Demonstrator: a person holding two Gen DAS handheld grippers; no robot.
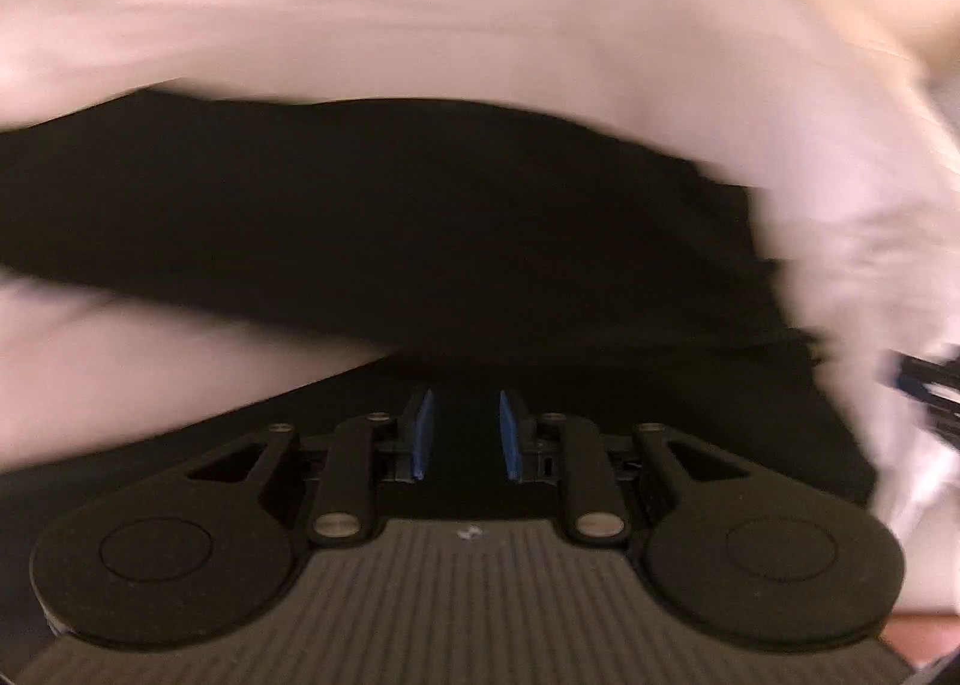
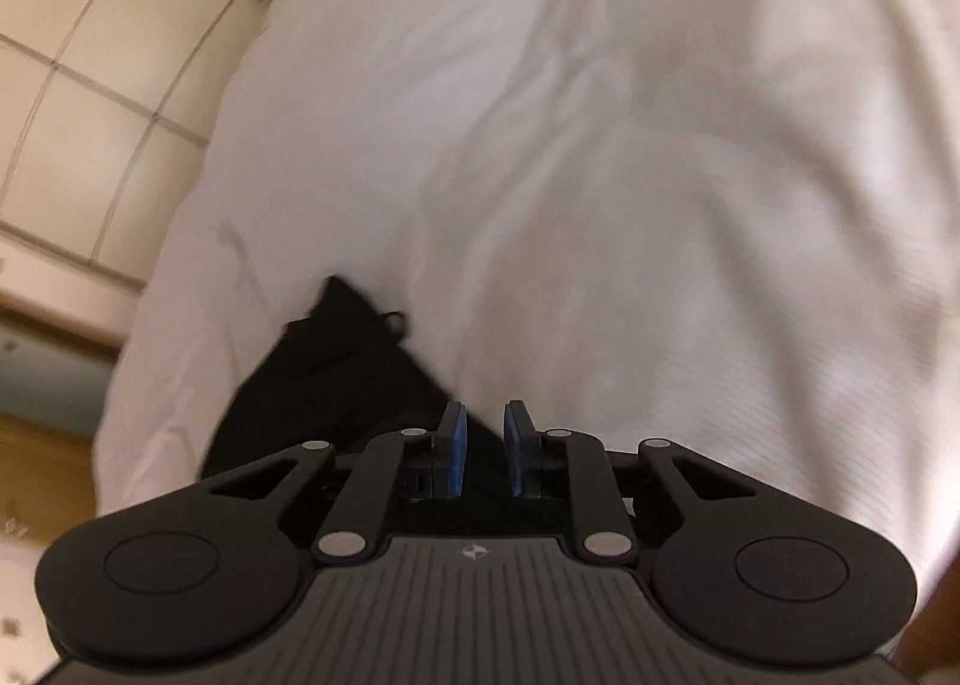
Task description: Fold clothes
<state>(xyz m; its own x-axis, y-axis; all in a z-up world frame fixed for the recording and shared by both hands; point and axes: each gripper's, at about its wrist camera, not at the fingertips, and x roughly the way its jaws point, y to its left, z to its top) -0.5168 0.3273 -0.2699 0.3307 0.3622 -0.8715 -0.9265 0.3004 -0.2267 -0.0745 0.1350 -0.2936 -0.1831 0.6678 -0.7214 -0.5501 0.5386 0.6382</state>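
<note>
White bedsheet (image 2: pixel 600 144), wrinkled and faintly striped, covers the bed and fills most of both views; a cream tiled floor (image 2: pixel 90 54) with thin grout lines lies at far left in the right wrist view, with a blurred dark strip of small objects at the far top edge, too smeared to name. Item one: left gripper (image 1: pixel 462 433), black linkage arms with blue-padded fingers (image 1: pixel 423 433), jaws parted with a clear gap between the pads; black fabric lies in and under that gap, but whether the pads touch it cannot be told. Item two: right gripper (image 2: pixel 485 454), same black build with blue pads (image 2: pixel 457 454), jaws likewise parted by a narrow gap, dark cloth showing between and below them, nothing visibly pinched. Item three: black garment (image 1: pixel 390 229), soft dark cloth, spread as a wide band across the middle of the left wrist view, directly ahead of the left gripper and reaching under it, with bedsheet on its far side and at near left. In the right wrist view the same black garment (image 2: pixel 336 385) appears as a bunched corner to the left of and just ahead of the right gripper, lying on the bedsheet, a small loose thread or loop at its far edge. Left wrist view is motion-blurred; a blue-and-black object at right edge is unidentifiable.
</note>
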